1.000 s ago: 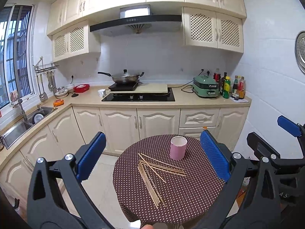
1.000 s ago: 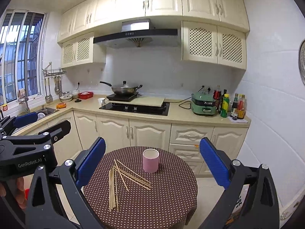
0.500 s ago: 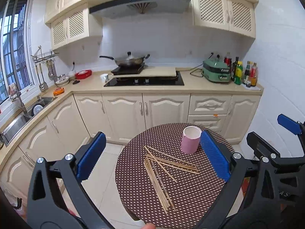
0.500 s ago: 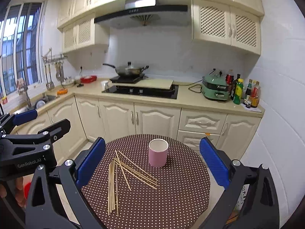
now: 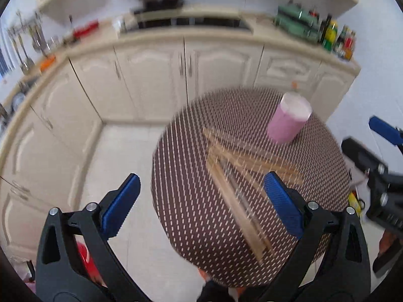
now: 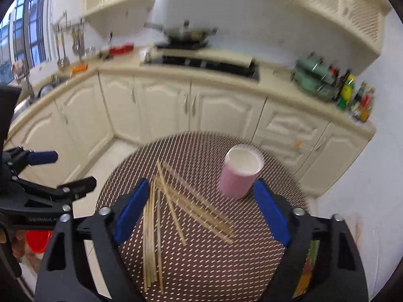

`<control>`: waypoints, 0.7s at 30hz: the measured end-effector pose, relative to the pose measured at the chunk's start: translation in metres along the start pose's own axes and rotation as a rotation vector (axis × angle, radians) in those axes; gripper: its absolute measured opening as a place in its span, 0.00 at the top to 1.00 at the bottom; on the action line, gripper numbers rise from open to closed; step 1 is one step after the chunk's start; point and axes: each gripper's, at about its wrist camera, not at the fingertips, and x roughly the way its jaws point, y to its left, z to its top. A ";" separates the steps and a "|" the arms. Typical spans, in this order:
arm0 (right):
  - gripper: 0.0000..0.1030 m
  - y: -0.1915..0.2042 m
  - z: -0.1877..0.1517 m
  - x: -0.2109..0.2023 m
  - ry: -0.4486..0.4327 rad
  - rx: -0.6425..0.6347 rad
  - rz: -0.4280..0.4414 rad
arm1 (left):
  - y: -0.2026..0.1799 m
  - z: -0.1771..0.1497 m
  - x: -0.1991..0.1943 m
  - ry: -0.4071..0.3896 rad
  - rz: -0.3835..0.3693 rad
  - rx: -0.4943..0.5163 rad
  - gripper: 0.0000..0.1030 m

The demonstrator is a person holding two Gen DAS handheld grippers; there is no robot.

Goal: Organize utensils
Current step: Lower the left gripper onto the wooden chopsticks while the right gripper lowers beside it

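A pink cup point(image 5: 288, 120) point(image 6: 240, 176) stands upright at the far right of a round table under a brown dotted cloth point(image 5: 186, 209) point(image 6: 214, 269). Several wooden chopsticks point(image 5: 236, 188) point(image 6: 173, 209) lie scattered on the cloth, to the cup's left and nearer me. My left gripper point(image 5: 200, 183) hovers open above the table's left part, nothing between its fingers. My right gripper point(image 6: 201, 186) hangs above the chopsticks and cup with its jaws closing and nothing between them. Both views are motion-blurred.
Cream cabinets and a counter point(image 6: 176, 75) wrap round the back and left, bearing a stove with a wok point(image 6: 186, 34), a green appliance point(image 6: 314, 78) and bottles point(image 6: 352, 98). A red bucket point(image 5: 85, 256) sits on the tiled floor left of the table.
Both grippers have dropped toward the table and tipped downward, so cup and chopsticks loom larger. The right gripper's jaws stand narrower than before.
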 end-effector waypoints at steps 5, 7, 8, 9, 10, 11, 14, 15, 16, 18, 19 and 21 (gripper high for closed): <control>0.49 0.010 -0.008 0.056 0.157 -0.051 0.073 | 0.020 -0.021 0.069 0.176 -0.076 -0.096 0.20; 0.56 0.012 -0.013 0.074 0.212 -0.074 0.097 | 0.018 -0.029 0.093 0.237 -0.067 -0.106 0.26; 0.57 0.012 -0.016 0.085 0.245 -0.089 0.113 | 0.014 -0.032 0.104 0.260 -0.060 -0.103 0.26; 0.58 0.012 -0.020 0.094 0.274 -0.103 0.128 | 0.011 -0.035 0.114 0.287 -0.049 -0.101 0.26; 0.58 0.014 -0.023 0.102 0.298 -0.115 0.141 | 0.009 -0.037 0.121 0.307 -0.043 -0.107 0.26; 0.58 0.015 -0.026 0.107 0.319 -0.125 0.152 | 0.007 -0.040 0.129 0.329 -0.039 -0.127 0.26; 0.58 0.013 -0.030 0.121 0.369 -0.151 0.181 | 0.002 -0.048 0.150 0.370 -0.019 -0.154 0.26; 0.58 0.011 -0.032 0.127 0.381 -0.153 0.193 | -0.001 -0.050 0.158 0.385 -0.009 -0.151 0.26; 0.58 0.008 -0.034 0.133 0.394 -0.151 0.202 | -0.001 -0.051 0.163 0.397 -0.004 -0.160 0.26; 0.58 0.005 -0.037 0.146 0.420 -0.144 0.222 | -0.003 -0.054 0.171 0.417 0.022 -0.183 0.26; 0.58 0.003 -0.039 0.150 0.433 -0.141 0.234 | -0.003 -0.055 0.174 0.426 0.034 -0.188 0.26; 0.58 0.001 -0.041 0.155 0.439 -0.148 0.248 | -0.005 -0.059 0.181 0.438 0.041 -0.200 0.26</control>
